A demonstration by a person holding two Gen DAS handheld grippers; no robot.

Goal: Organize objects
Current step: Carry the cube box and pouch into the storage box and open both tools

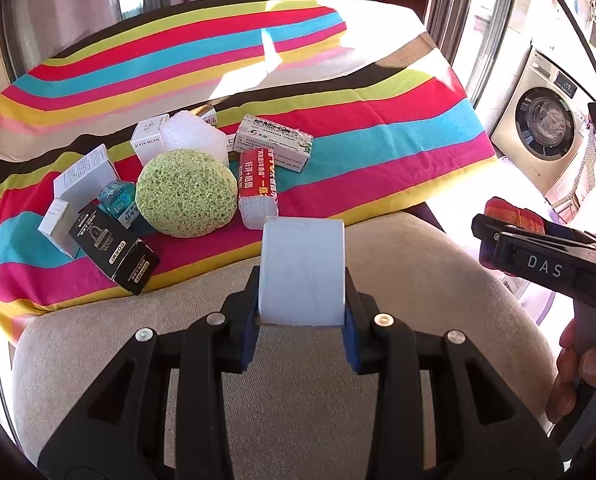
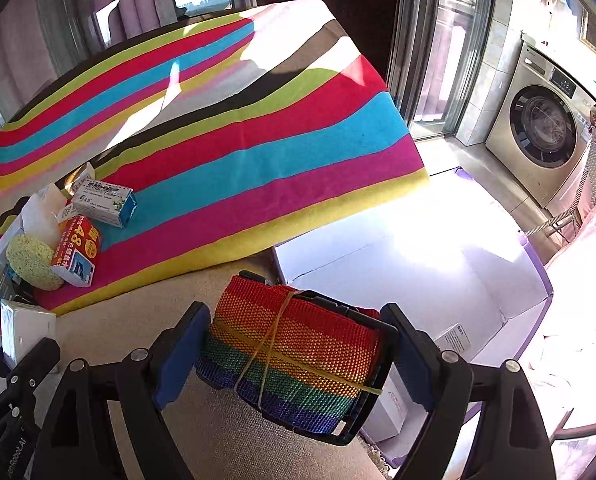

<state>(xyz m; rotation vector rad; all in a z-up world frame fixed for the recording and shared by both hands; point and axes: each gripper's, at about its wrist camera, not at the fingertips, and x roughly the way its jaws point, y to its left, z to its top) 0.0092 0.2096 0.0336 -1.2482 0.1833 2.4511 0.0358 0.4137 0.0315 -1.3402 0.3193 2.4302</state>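
My left gripper (image 1: 302, 280) is shut on a pale white box (image 1: 302, 264), held upright over the beige cushion (image 1: 298, 420); the same box (image 2: 19, 328) shows at the right wrist view's lower left. My right gripper (image 2: 298, 346) is shut on a rolled rainbow strap (image 2: 298, 344) with a rubber band and a black buckle. From the left wrist view this strap (image 1: 512, 210) is at the far right. On the striped cloth (image 1: 378, 128) lies a pile: green sponge (image 1: 185, 194), red packet (image 1: 257, 186), medicine box (image 1: 273, 142), black box (image 1: 113, 250).
An open white carton (image 2: 498, 300) with purple edges stands on the floor right of the cushion, below the strap. A washing machine (image 2: 546, 132) is at the far right. A hand (image 1: 578, 376) grips the right tool. Windows and curtains are behind the cloth.
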